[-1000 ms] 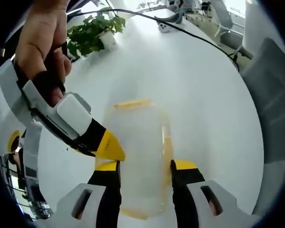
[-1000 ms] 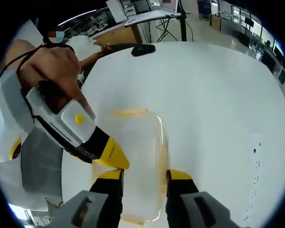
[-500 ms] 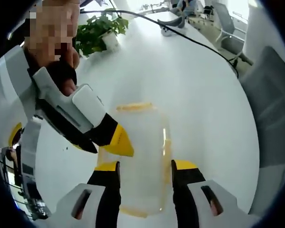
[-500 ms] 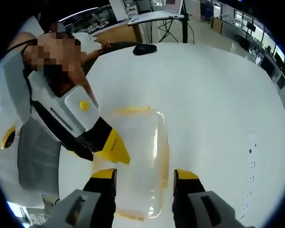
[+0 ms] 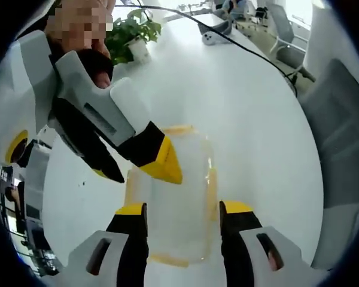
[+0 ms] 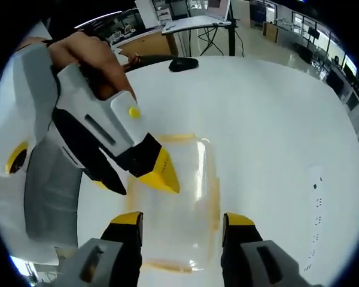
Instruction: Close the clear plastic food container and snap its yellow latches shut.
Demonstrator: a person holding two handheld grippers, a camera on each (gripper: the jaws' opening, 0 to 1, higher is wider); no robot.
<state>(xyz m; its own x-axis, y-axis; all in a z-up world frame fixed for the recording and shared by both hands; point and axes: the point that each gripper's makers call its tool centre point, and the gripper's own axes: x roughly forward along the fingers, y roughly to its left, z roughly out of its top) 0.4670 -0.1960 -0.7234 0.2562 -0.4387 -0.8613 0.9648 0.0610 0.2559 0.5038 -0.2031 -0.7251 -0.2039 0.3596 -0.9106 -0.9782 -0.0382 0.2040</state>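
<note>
1. Clear plastic with yellow trim, the food container [image 5: 179, 197] lies flat on the white table [image 5: 257, 119], its lid on top. It sits low in the middle of both views.
2. Yellow latches [image 5: 176, 129] show at the far short end, along one long side and at the near end. Whether any is snapped down cannot be told.
3. The left gripper [image 5: 182, 216] has its fingers spread wide. The yellow-tipped black fingertips [image 5: 131, 210] stand on either side of the container's near half. Nothing is pinched, and contact with the walls cannot be told.
4. The right gripper [image 6: 182, 226] is likewise spread, one fingertip at each long side of the container, clasping nothing.
5. In each view the other gripper comes in from the upper left. A hand [image 6: 93, 57] grips it in the right gripper view.
6. Its fingers are apart: a yellow tip points down over the lid's left part, and a black one hangs over the table just beside the container. Whether the yellow tip presses the lid cannot be told.
7. A potted plant [image 5: 128, 33] and a black cable [image 5: 251, 51] lie well beyond the container.
</note>
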